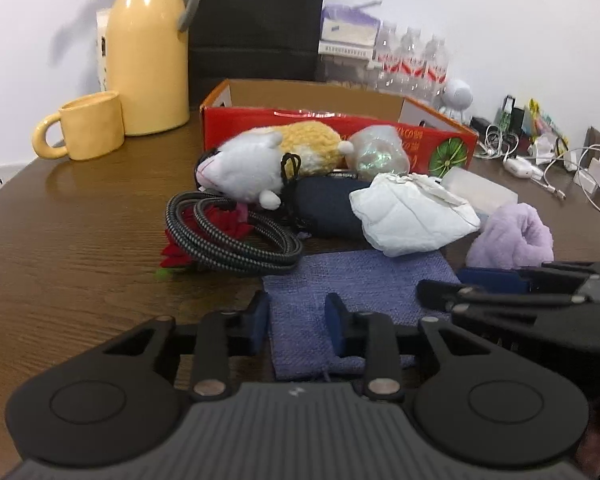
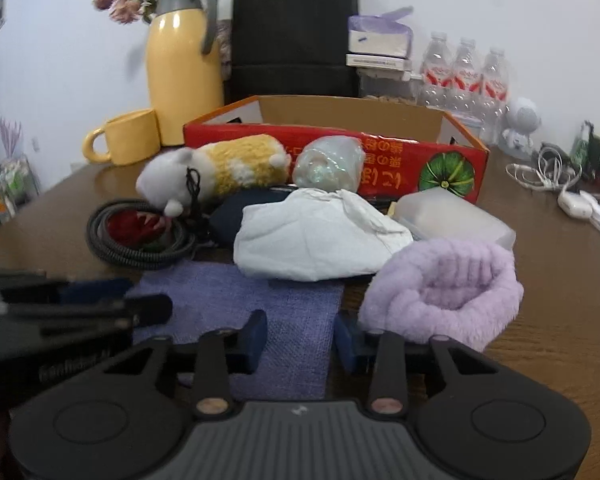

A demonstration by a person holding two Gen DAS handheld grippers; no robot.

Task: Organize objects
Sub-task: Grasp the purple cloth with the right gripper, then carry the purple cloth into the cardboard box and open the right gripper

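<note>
both tongs hovered low over a purple cloth pouch [image 1: 340, 288] lying flat at the near edge of the worktop [image 1: 80, 240]. the left tongs [image 1: 298, 326] and right tongs [image 2: 300, 336] were each parted wide, gripping nothing. behind lay a plush hamster [image 1: 260, 160], a coiled cable [image 1: 228, 236] and a red cardboard box [image 1: 340, 120]. this looked like the approach step; next, one pair would need to close on the pouch's edge.

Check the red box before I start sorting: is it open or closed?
Open. The red box has no lid on top, and its brown inner walls show; contents cannot be told.
</note>
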